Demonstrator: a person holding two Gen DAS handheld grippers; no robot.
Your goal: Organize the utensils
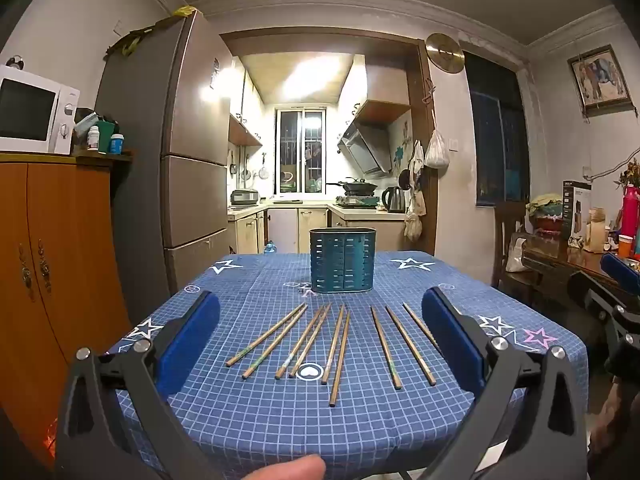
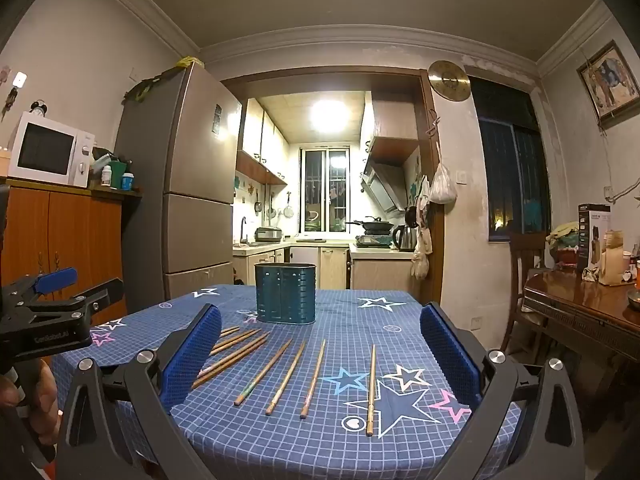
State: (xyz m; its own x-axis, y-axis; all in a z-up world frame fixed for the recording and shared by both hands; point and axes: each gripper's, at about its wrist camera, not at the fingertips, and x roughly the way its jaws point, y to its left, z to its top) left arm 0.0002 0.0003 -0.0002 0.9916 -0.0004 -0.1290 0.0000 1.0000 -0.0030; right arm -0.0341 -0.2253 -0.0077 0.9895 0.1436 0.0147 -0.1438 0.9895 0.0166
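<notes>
The counter (image 1: 280, 432), under a blue checked cloth with stars, carries a teal slotted utensil holder (image 1: 343, 260) upright at its far middle. It looks rigid and light, so it could tip if knocked. In front lie wooden chopsticks (image 1: 336, 350), fanned in a row: thin, stiff, light, apt to roll, best pinched mid-shaft. The left tool (image 1: 320, 344) and right tool (image 2: 320, 356) both hover with jaws wide apart, empty.

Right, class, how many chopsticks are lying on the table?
9 chopsticks, in a row on the tablecloth before the blue holder: six left and centre, three right, the last partly behind the left gripper. Others may be hidden.
</notes>
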